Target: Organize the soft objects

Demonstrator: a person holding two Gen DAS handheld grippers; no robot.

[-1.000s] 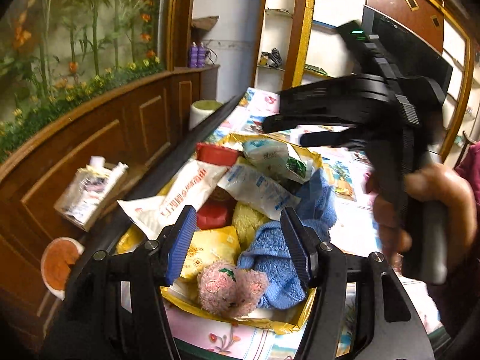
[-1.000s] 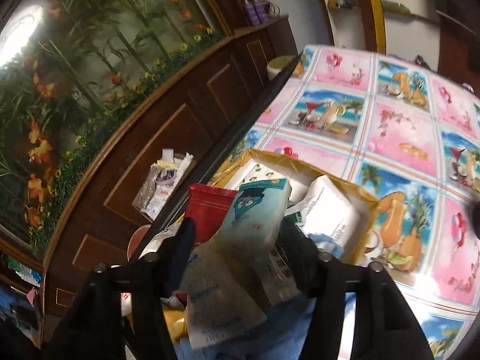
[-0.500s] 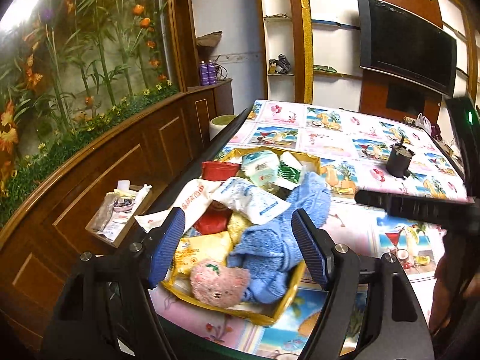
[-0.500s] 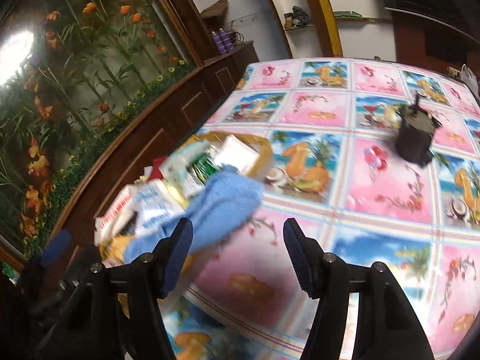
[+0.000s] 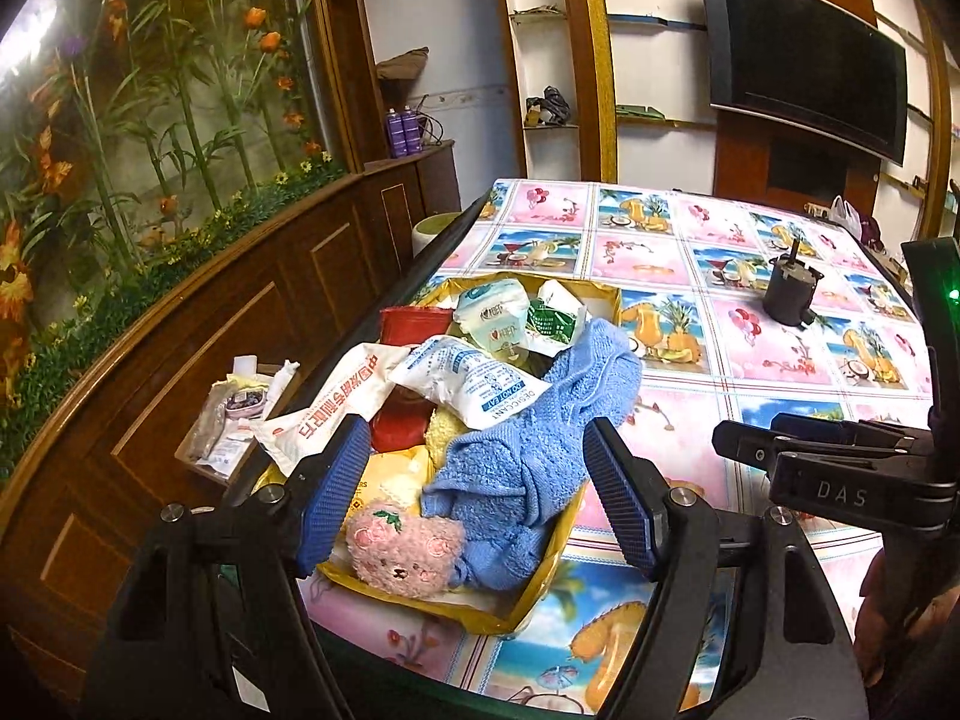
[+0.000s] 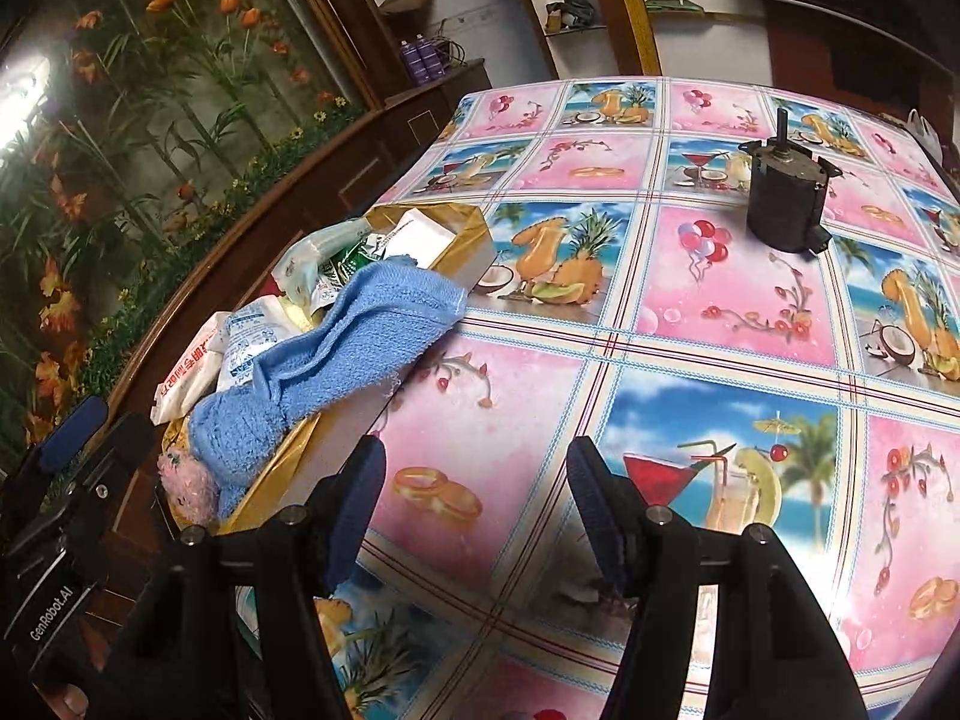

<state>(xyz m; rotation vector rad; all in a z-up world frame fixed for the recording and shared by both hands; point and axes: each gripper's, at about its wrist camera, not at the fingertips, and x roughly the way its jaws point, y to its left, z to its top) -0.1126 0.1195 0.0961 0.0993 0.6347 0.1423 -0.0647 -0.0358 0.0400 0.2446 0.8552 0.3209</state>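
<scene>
Nearby, a dark motor (image 6: pixel 786 201) stands apart; both grippers' fingers (image 5: pixel 618 510) (image 6: pixel 594 504) gape wide, empty.

This is a home living or dining room. A wall-mounted TV (image 5: pixel 804 54) hangs on wood panelling beside white built-in shelves (image 5: pixel 546 78). A large mural (image 5: pixel 150 120) of bamboo and orange flowers runs above curved wooden cabinets (image 5: pixel 240 324). The tabletop (image 6: pixel 690 324) wears a printed oilcloth of cocktails, pineapples and balloons.
</scene>
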